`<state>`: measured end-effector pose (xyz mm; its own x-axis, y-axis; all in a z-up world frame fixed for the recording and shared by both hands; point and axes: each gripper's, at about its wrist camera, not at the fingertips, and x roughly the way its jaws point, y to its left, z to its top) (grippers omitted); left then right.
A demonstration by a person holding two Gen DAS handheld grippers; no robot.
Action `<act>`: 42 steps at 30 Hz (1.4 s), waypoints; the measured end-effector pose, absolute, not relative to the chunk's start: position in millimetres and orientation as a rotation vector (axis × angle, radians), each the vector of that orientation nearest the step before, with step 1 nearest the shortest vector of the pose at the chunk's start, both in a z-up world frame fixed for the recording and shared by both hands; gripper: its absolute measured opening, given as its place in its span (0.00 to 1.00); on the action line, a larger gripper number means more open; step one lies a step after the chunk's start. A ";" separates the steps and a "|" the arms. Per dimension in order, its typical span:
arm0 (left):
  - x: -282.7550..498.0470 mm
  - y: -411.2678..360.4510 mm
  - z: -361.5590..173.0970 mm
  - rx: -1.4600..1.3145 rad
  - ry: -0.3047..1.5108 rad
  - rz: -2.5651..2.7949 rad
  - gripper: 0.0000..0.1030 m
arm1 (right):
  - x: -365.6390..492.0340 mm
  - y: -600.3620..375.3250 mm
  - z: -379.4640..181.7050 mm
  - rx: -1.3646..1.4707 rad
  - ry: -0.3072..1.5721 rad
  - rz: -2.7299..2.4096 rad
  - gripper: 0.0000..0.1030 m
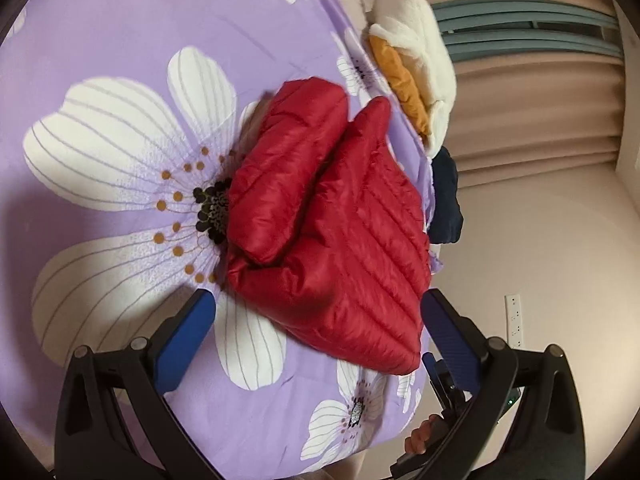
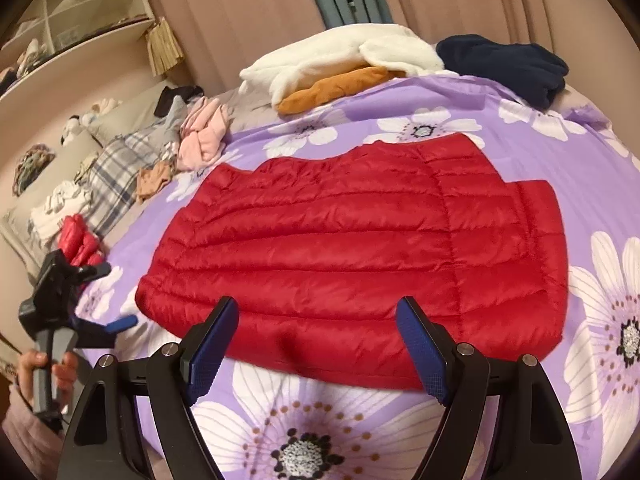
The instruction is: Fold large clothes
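A red quilted puffer jacket (image 2: 352, 248) lies spread flat on the purple floral bedspread (image 2: 520, 128). My right gripper (image 2: 316, 308) stands open, its blue pads (image 2: 212, 344) hovering over the jacket's near hem with nothing pinched. In the left wrist view the same jacket (image 1: 332, 220) shows one part folded over on top. My left gripper (image 1: 320, 320) is open just short of the jacket's near edge, not touching it. From the right wrist view the left gripper (image 2: 116, 296) appears at the far left of the bed, held by a hand (image 2: 44, 364).
A white fleece (image 2: 344, 56), a mustard garment (image 2: 340, 84) and a navy garment (image 2: 508, 64) sit piled at the bed's far edge. Pink clothes (image 2: 204, 136), a plaid cloth (image 2: 116, 168) and a small red puffy piece (image 2: 78, 240) lie at the left. A shelf (image 2: 80, 8) stands behind.
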<state>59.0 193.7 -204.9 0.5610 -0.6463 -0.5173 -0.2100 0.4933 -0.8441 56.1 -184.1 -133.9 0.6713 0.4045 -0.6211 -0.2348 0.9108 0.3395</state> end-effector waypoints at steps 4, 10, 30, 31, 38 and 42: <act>61.2 194.1 -213.4 -1.069 0.994 -0.329 0.99 | 58.0 -177.7 -135.4 0.242 0.763 0.378 0.78; 69.0 196.6 -216.6 -1.084 0.993 -0.329 0.99 | 64.2 -172.5 -135.1 0.248 0.767 0.397 0.78; 122.5 184.2 -224.3 -1.039 1.027 -0.390 1.00 | 80.8 -157.9 -134.0 0.213 0.771 0.415 0.78; 124.8 183.6 -224.4 -1.035 1.027 -0.392 0.99 | 83.0 -156.3 -134.3 0.213 0.774 0.416 0.78; 141.0 179.8 -224.1 -1.024 1.036 -0.399 1.00 | 92.4 -150.8 -131.3 0.207 0.765 0.421 0.78; 148.6 178.1 -223.9 -1.021 1.035 -0.410 1.00 | 102.1 -146.9 -126.7 0.178 0.750 0.414 0.78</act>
